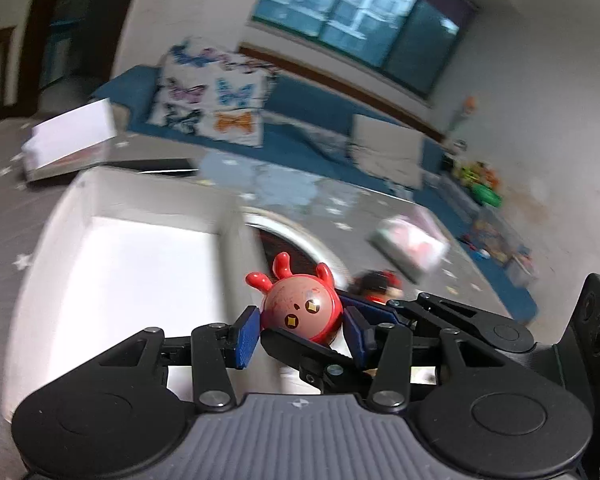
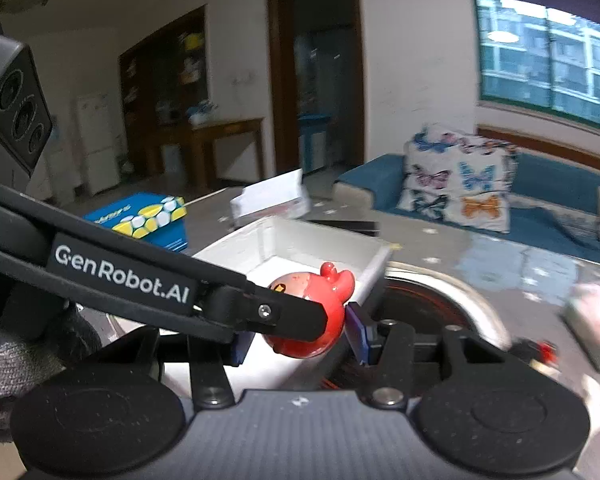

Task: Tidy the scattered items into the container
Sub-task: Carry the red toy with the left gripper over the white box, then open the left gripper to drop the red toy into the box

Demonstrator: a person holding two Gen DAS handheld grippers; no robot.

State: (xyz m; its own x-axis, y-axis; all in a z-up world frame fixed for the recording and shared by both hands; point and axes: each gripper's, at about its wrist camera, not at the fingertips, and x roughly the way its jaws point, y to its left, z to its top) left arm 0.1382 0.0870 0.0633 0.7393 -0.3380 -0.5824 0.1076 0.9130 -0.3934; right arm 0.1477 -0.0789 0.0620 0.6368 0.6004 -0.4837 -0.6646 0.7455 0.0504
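Observation:
A round red toy [image 1: 300, 306] with little ears and a pinkish face is held in the air by both grippers at once. My left gripper [image 1: 300, 334] has its blue pads against the toy's two sides. The right gripper's black fingers [image 1: 304, 350] cross it from the right. In the right wrist view the toy [image 2: 332, 284] sits between my right gripper's [image 2: 300, 338] blue pads, and the left gripper's finger [image 2: 284, 316] lies across its front. The white open container [image 1: 120, 264] [image 2: 300, 240] is just beyond and below the toy.
A round metal-rimmed basin [image 1: 300, 236] [image 2: 452, 284] stands right of the container. A pink-white packet [image 1: 412, 244] and a small red-black toy [image 1: 380, 284] lie on the grey starred tabletop. A blue-yellow box [image 2: 140, 216] and a white lidded box [image 2: 272, 196] stand farther back.

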